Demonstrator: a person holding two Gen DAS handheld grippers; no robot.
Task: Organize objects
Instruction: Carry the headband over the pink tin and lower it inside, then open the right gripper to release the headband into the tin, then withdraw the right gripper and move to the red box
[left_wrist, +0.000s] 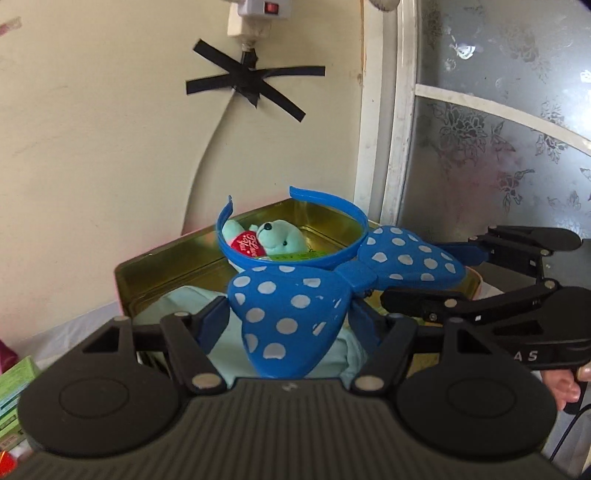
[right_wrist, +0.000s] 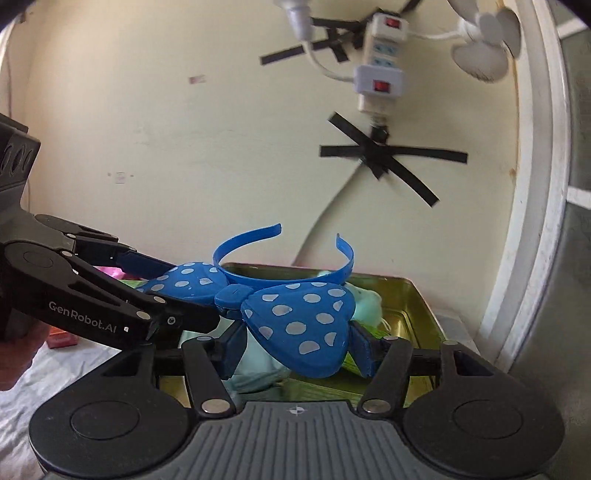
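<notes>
The left gripper (left_wrist: 291, 317) pinches one lobe of the bow (left_wrist: 291, 317) on a blue headband (left_wrist: 325, 236); both its fingers (left_wrist: 212, 319) press that lobe's flanks. The right gripper (right_wrist: 295, 338) pinches the other lobe (right_wrist: 303, 325) the same way, so the two tools meet at the bow from opposite sides, each visible in the other's camera.

The headband hangs in the air just above an open tin (left_wrist: 155, 266), its bow low and near the tin's front edge, its band arching up and back with both tips free. Inside the tin, toward the back wall, lies a teal bear (left_wrist: 280, 236) with a red heart; pale green cloth (left_wrist: 184, 299) fills the front part. The tin stands on a white sheet (right_wrist: 74, 365) close to the wall and a door frame.

The headband looks like light, hard plastic. The lobes are smooth and rounded, so they may slip out of a loose pinch. The band is thin and springy and would likely flex or snap if squeezed across its arch. The knot (right_wrist: 232, 295) at the bow's centre seems the firmest place to hold; failing that, the lobe edges as now. Setting it down over the bear calls for little force.
</notes>
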